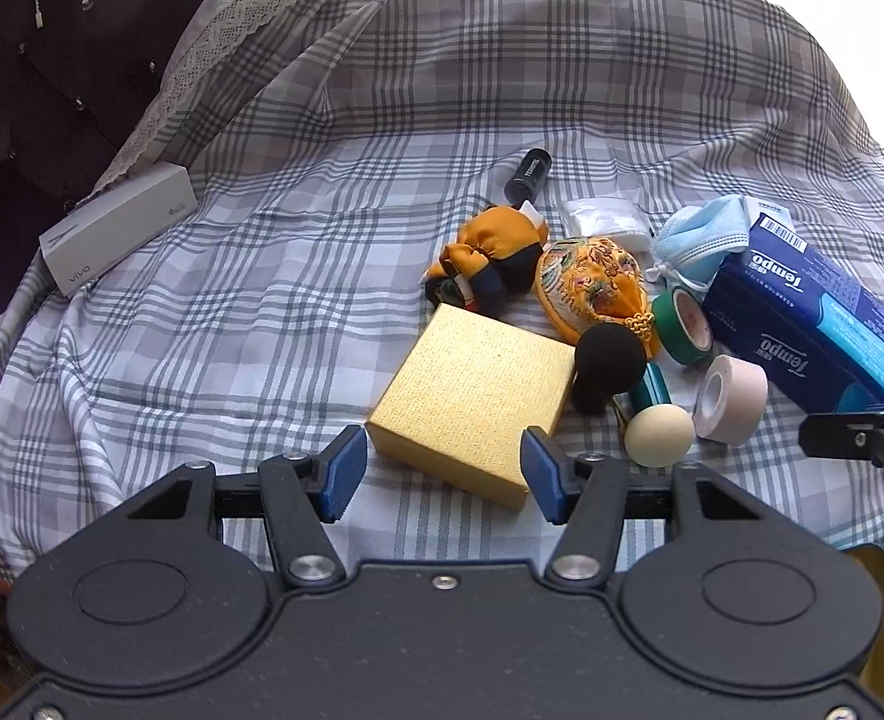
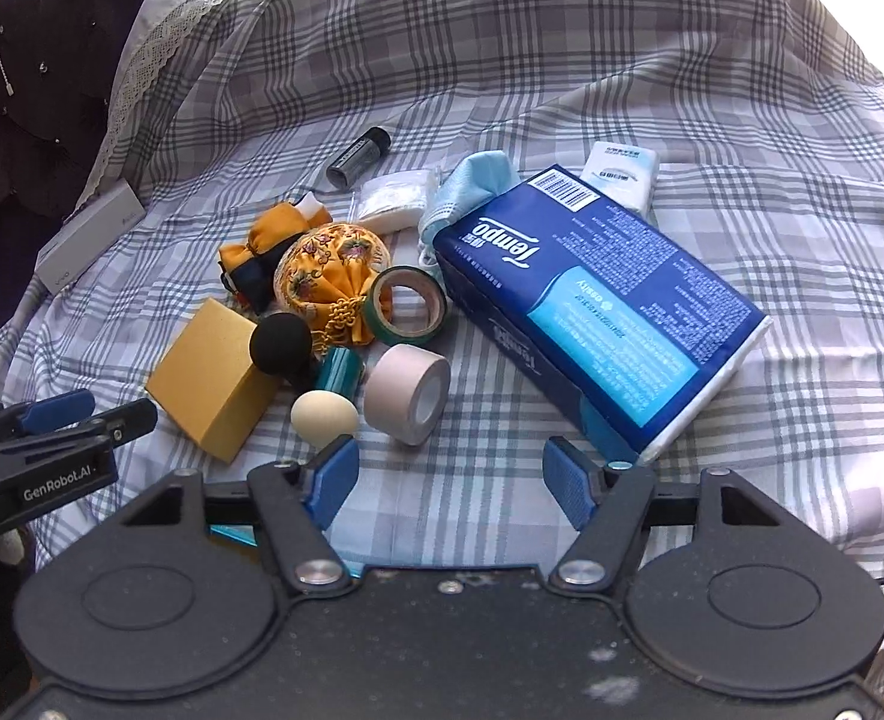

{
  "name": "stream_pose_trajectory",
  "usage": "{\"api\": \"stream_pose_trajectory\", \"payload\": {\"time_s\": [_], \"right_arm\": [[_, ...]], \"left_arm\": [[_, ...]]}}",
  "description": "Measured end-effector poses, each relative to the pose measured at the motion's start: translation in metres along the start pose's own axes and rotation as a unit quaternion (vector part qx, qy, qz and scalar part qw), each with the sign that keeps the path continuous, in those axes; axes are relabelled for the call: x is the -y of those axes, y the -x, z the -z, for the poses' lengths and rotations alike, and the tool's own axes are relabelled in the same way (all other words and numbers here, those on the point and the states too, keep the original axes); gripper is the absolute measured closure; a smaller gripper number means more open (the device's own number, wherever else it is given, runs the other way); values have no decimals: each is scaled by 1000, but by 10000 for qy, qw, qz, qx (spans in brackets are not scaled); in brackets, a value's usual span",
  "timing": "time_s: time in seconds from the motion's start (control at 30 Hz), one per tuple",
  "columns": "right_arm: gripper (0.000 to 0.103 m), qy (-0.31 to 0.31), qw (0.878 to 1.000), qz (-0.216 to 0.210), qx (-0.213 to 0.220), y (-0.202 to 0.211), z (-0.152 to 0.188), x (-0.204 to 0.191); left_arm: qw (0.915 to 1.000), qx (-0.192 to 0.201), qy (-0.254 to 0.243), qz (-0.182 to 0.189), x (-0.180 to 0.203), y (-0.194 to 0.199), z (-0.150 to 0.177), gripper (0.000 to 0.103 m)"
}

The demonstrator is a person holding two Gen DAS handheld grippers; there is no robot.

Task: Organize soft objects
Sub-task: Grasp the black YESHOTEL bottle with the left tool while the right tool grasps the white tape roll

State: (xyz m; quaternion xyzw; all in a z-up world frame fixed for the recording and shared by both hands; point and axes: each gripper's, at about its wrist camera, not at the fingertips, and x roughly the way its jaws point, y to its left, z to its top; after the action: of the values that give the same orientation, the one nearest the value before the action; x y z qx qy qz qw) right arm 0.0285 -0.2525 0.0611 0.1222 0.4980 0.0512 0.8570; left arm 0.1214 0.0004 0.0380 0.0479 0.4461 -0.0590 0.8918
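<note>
A pile lies on the plaid bed sheet. Soft items: an orange fabric bundle, an embroidered yellow pouch, a black foam ball, a blue face mask, a blue Tempo tissue pack and a white gauze packet. My left gripper is open and empty, just before a gold box. My right gripper is open and empty, near the tissue pack's front corner.
A cream egg, pink tape roll, green tape roll, a black tube, a small white tissue pack and a white vivo box by the dark headboard.
</note>
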Motion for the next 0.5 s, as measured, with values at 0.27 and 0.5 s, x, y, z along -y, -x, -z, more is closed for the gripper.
{"api": "stream_pose_trajectory", "payload": {"time_s": [0.27,0.5], "right_arm": [[59,-211,9996,-165,128,-33,-7,-21],[68,-319,9994,35,102,-55,-7,-19]], "left_arm": [[9993,-225,197,203,-4,-7,11,49],[9989,-261,273,274,-7,-4,18,49]]}}
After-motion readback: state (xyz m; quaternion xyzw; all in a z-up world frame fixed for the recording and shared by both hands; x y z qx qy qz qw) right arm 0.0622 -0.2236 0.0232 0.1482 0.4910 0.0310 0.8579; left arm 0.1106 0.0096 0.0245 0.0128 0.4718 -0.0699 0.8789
